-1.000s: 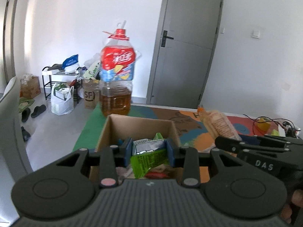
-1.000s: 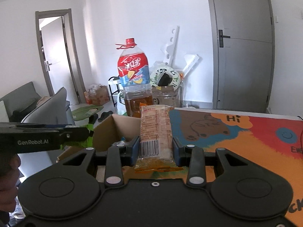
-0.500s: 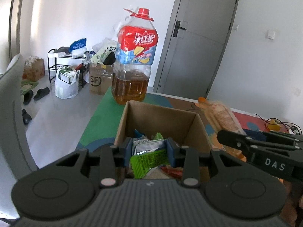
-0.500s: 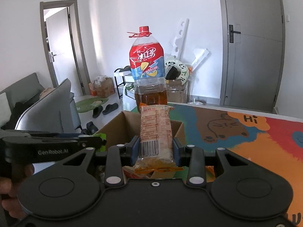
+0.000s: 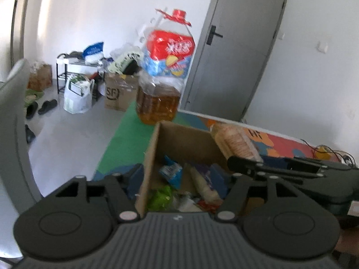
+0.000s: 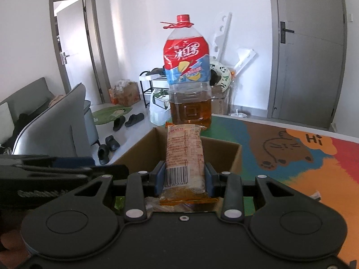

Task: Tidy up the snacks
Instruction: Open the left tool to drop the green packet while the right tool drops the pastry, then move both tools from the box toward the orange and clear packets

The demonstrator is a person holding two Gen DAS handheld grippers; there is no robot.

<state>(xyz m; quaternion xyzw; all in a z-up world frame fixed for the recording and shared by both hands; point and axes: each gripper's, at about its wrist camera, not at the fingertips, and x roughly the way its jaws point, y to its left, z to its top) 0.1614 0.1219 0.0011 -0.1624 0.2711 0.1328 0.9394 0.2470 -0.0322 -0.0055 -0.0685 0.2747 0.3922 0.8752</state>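
An open cardboard box holds several snack packets, among them a green packet near its front. My left gripper is open and empty, its fingers straddling the box's left wall. My right gripper is shut on an orange biscuit packet and holds it over the box. That packet also shows in the left wrist view, at the box's right wall.
A large iced-tea bottle stands on the table just behind the box. The colourful table mat stretches to the right. A grey chair is at the left, and a grey door behind.
My left gripper opened and let the green packet drop into the box. My right gripper brought the orange packet forward over the box.
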